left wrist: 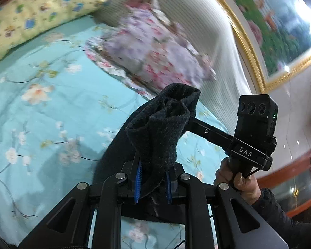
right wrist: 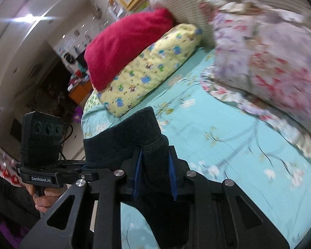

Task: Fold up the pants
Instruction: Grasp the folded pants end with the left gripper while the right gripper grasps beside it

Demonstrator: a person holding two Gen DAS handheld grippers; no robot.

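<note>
Pants (left wrist: 161, 128), dark and fleecy, hang bunched above the teal floral bed sheet (left wrist: 41, 124), pinched by both my tools. My left tool (left wrist: 153, 178) clamps one bunched fold; my right tool (right wrist: 155, 174) clamps another. Far off lie a yellow pillow (right wrist: 151, 68) and a floral quilt (right wrist: 269, 58).

The floral quilt (left wrist: 153, 47) is motion-blurred; the dark pants (right wrist: 153, 166) run past the bottom edge.

Black pants (left wrist: 155, 128), turquoise blossom-print sheet (left wrist: 51, 108), yellow cartoon-print pillow (right wrist: 151, 66), apparently lilac floral quilt (right wrist: 269, 58).
</note>
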